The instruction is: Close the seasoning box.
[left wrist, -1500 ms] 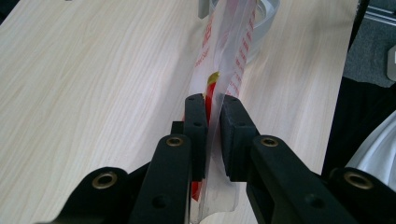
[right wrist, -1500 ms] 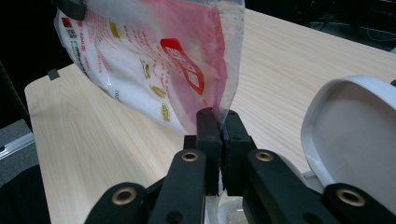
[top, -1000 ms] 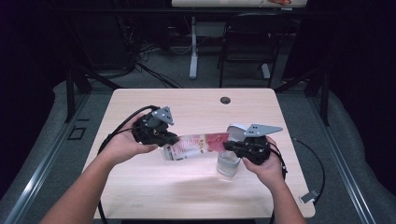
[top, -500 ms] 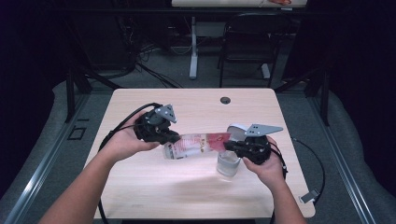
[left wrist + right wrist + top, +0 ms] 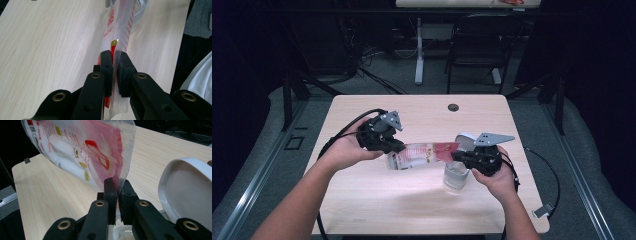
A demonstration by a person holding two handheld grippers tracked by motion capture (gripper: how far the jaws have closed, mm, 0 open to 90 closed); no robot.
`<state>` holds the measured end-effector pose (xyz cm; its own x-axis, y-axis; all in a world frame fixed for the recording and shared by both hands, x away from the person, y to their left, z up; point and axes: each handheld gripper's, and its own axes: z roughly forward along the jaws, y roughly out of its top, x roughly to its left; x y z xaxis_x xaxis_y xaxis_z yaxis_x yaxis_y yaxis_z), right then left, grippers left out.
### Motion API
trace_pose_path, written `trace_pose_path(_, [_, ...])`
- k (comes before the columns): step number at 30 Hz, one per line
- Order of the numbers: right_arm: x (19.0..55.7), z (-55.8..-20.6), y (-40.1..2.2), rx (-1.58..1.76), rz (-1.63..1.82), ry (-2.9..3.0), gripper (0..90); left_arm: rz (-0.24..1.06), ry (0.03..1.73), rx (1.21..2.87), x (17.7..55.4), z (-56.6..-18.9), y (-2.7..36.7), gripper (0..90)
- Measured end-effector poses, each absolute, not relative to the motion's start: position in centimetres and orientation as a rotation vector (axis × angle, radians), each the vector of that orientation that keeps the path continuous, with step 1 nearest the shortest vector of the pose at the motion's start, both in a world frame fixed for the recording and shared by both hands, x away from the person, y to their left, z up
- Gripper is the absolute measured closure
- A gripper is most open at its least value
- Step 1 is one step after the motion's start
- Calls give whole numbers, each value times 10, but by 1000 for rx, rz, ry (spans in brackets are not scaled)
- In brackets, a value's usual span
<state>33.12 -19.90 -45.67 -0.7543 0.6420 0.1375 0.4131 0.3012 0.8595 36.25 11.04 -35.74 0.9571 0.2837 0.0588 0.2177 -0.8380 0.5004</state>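
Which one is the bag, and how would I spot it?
Look at the middle of the wooden table. The bag hangs stretched between the left gripper and the right gripper, above a clear cup. It alone is see-through plastic with red print.

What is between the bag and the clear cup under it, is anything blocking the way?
Nothing visible blocks it. The bag hangs stretched between the left tool and the right tool, both shut on it. The clear cup stands on the table directly below the bag's right end, its mouth uncovered. The white bowl sits beside it.
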Motion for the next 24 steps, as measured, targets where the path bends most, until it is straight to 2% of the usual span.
trace_pose_path(24, [331, -457, -205, 997, 1435, 2326, 794, 186, 335, 2614, 364, -348, 101, 858])
